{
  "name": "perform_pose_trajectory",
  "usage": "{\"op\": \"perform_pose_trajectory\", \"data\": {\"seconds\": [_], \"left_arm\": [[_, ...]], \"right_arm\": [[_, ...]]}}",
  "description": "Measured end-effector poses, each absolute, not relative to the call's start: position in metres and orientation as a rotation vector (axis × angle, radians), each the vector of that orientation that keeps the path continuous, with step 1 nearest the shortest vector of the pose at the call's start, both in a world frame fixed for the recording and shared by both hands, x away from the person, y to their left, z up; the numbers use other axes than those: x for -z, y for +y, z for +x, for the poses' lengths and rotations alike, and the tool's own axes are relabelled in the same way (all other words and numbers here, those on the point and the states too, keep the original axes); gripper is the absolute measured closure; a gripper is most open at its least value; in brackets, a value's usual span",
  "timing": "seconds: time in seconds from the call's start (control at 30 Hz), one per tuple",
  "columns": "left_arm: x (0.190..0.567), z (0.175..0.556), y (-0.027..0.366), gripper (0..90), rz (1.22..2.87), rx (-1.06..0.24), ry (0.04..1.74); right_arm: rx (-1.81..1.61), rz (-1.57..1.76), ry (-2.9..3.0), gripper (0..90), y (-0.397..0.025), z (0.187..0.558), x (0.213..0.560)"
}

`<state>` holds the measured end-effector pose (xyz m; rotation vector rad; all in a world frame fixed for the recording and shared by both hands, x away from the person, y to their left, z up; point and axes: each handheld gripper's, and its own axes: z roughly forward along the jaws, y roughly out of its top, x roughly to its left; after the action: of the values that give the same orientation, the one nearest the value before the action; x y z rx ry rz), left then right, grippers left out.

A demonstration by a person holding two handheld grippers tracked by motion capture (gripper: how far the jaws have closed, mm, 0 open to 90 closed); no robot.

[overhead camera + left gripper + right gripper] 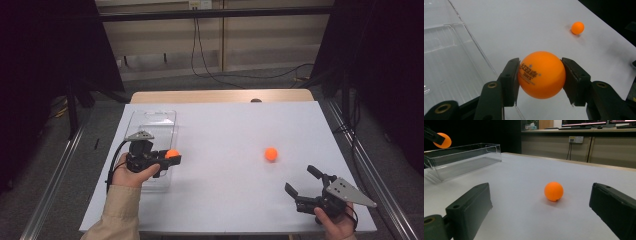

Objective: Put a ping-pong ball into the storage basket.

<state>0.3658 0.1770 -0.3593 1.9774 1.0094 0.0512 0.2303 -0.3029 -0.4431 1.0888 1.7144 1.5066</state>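
My left gripper (pixel 172 156) is shut on an orange ping-pong ball (pixel 541 74) with dark print, held above the right edge of a clear plastic tray (pixel 150 126). That held ball (pixel 443 140) hangs over the tray (pixel 461 160) in the right gripper view. A second orange ball (pixel 271 153) lies free on the white table (pixel 225 130), right of centre. My right gripper (pixel 302 180) stands open near the front right, its jaws spread wide and aimed at the loose ball (pixel 553 191), which sits some way ahead of them. The far ball (pixel 577 27) also shows in the left gripper view.
A long, clear tray (pixel 446 57) lies on the left part of the table and looks empty. Cables (pixel 210 60) trail on the floor beyond the far edge. Metal rails (pixel 55 175) run along both sides of the table.
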Motion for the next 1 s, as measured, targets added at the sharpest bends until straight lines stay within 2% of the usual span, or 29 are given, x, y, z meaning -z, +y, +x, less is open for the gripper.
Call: {"op": "perform_pose_trajectory", "data": {"seconds": [1.0], "left_arm": [[0.354,0.376,0.188,50.8,1.955,-0.099,1.04]], "right_arm": [[-1.511,1.092,1.709,3.3,-0.303,0.23,0.443]]}}
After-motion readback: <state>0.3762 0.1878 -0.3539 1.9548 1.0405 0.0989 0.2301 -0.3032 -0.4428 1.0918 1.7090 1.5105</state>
